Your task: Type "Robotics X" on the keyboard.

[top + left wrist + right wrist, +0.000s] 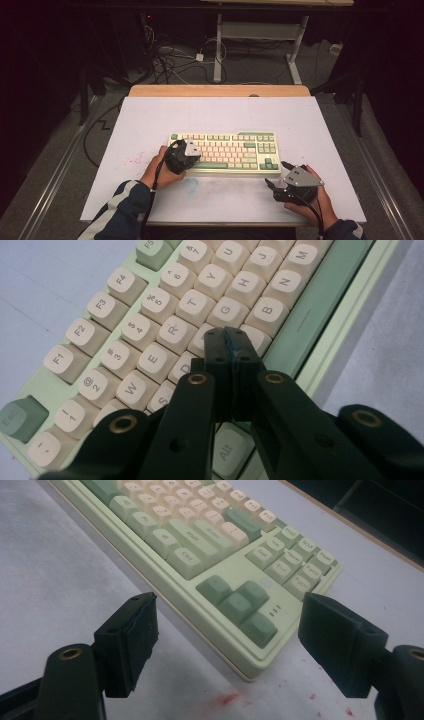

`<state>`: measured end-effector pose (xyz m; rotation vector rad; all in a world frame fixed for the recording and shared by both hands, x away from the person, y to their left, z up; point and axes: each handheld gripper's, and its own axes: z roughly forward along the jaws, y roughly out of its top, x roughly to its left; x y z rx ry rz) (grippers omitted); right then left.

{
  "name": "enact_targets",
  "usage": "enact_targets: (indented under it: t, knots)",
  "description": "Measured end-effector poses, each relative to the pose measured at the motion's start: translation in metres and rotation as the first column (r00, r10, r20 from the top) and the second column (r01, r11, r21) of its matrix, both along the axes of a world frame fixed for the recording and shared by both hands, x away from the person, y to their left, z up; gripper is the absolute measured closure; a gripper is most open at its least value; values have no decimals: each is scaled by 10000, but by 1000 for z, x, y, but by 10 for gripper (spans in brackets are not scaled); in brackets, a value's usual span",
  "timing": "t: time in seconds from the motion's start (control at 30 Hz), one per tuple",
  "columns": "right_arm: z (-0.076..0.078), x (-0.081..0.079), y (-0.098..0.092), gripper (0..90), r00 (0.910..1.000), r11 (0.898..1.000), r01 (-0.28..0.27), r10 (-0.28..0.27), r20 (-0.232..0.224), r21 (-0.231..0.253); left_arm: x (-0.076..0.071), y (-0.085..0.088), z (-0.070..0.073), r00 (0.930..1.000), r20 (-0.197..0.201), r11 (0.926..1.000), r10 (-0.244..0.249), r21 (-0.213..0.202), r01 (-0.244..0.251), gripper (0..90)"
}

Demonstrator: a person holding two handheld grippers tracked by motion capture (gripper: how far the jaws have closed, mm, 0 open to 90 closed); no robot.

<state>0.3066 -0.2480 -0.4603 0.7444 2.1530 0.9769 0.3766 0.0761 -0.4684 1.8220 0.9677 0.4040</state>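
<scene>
Keyboard (223, 152) on white table (150, 125); red stains (227, 698) nearby.

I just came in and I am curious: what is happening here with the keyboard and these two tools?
A person holds a gripper in each hand at a white table. The left gripper, its jaws shut together, has its tip on the keyboard, on the letter keys near F and V, as if pressing a key. The right gripper is off the keyboard's right end near the arrow keys, jaws open and holding nothing.
</scene>
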Motion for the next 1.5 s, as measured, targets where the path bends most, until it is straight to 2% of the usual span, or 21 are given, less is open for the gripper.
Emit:
enact_targets:
  t: [0.17,0.23,0.33,0.43,0.53,0.63,0.83,0.9,1.1,1.5]
  knots:
    - [2,0,-1,244,9999,10000,33,-34,112,86,-3,5,6,9993,384,9999,9,-158,-3,824]
    - [2,0,-1,244,9999,9999,35,-36,109,125,-3,6,8,9988,478,9996,56,-276,-43,760]
    - [3,0,-2,244,9999,9998,99,-101,111,174,-6,9,10,9972,736,9990,99,-431,-67,714]
    - [3,0,-2,244,9998,9997,114,-117,134,207,-8,13,13,9946,1022,9981,185,-598,-124,611]
    - [3,0,-2,244,9999,9997,118,-120,109,229,-12,17,14,9917,1286,9975,68,-704,23,533]
    - [3,0,-2,244,9999,9997,120,-122,110,229,-14,20,14,9888,1479,9970,205,-764,-93,421]
    - [3,0,-2,244,9999,9996,127,-129,92,235,-20,29,14,9861,1605,9940,417,-1064,-247,274]
    - [4,0,-2,244,9999,9996,116,-119,111,246,-22,33,13,9831,1752,9943,532,-1006,-359,255]
    - [5,0,-2,244,9998,9993,137,-141,114,343,-26,45,10,9791,1843,9909,860,-1176,-649,224]
    - [8,0,1,243,9996,9988,136,-148,235,479,-42,73,-2,9757,1724,9872,1354,-1068,-1181,220]
